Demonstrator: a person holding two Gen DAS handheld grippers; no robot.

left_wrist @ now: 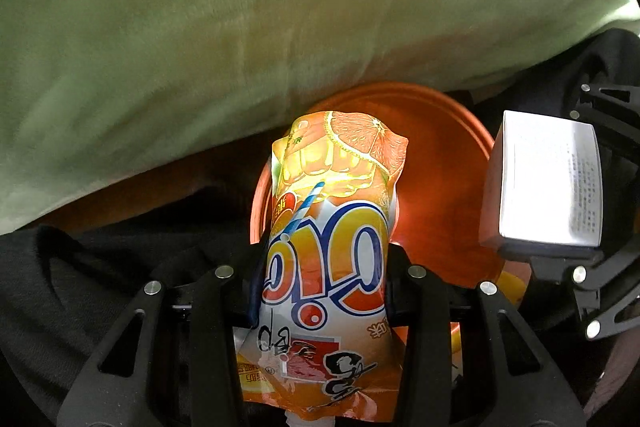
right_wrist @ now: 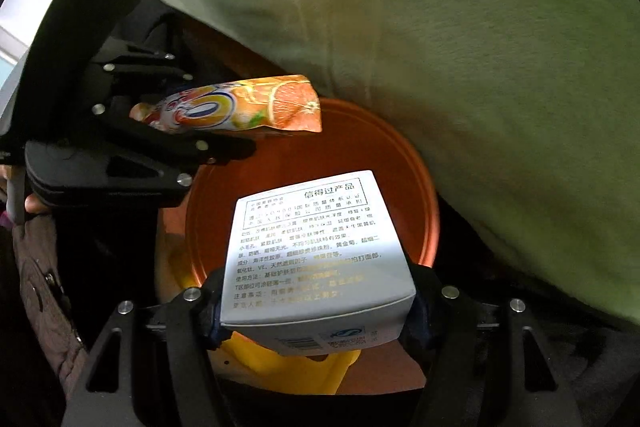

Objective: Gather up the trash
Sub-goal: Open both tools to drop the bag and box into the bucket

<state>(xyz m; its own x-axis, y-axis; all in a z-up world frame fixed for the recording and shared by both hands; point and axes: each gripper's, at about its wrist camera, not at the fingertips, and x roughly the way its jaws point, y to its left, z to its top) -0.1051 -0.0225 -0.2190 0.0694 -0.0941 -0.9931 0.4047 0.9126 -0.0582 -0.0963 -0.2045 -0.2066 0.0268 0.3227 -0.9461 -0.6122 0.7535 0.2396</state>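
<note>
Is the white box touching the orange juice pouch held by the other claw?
Apart. The right wrist view shows the white box in the right claw and the orange juice pouch up left, with bare orange bin between them.

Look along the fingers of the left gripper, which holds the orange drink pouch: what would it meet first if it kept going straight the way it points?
Most likely the orange bin. The left gripper, shut on the drink pouch, points into the bin's open mouth, with nothing visible between. Depth is unclear, so the green cloth overhanging the far rim might brush the pouch.
</note>
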